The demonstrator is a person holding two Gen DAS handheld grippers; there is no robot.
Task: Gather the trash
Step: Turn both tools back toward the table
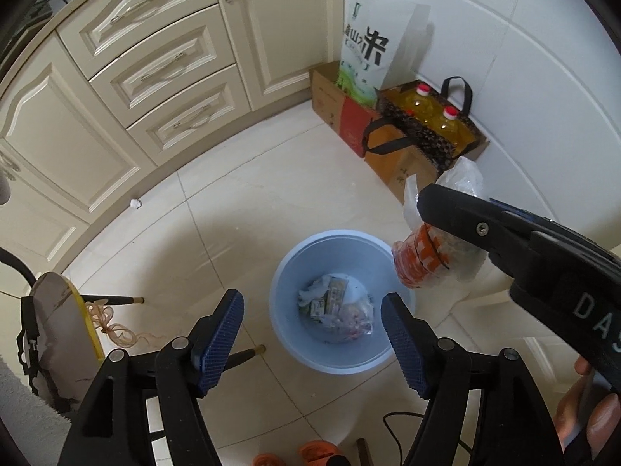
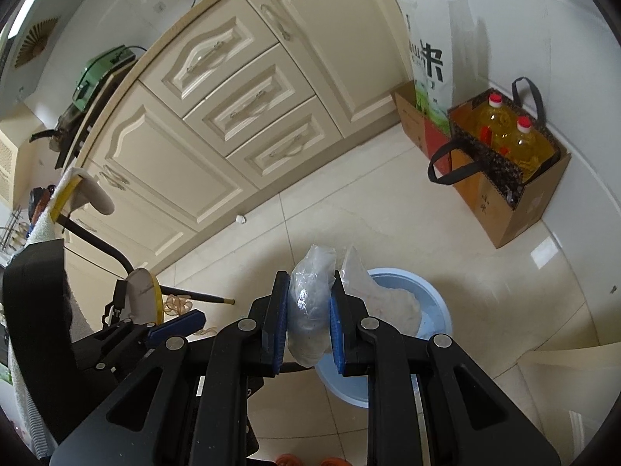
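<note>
Plastic wrapper [image 2: 310,310] is pinched by the right gripper [image 2: 308,324] above the blue bin [image 1: 295,353]. Beside the bin, the left gripper [image 1: 312,345] is held spread and empty.

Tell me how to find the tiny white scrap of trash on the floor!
Look at the cream cabinets with the three drawers. Follow them down to the tiled floor, left of the blue bin. There, right against the cabinet's bottom edge, lies a little white crumpled scrap, all alone, much smaller than anything else nearby.
</note>
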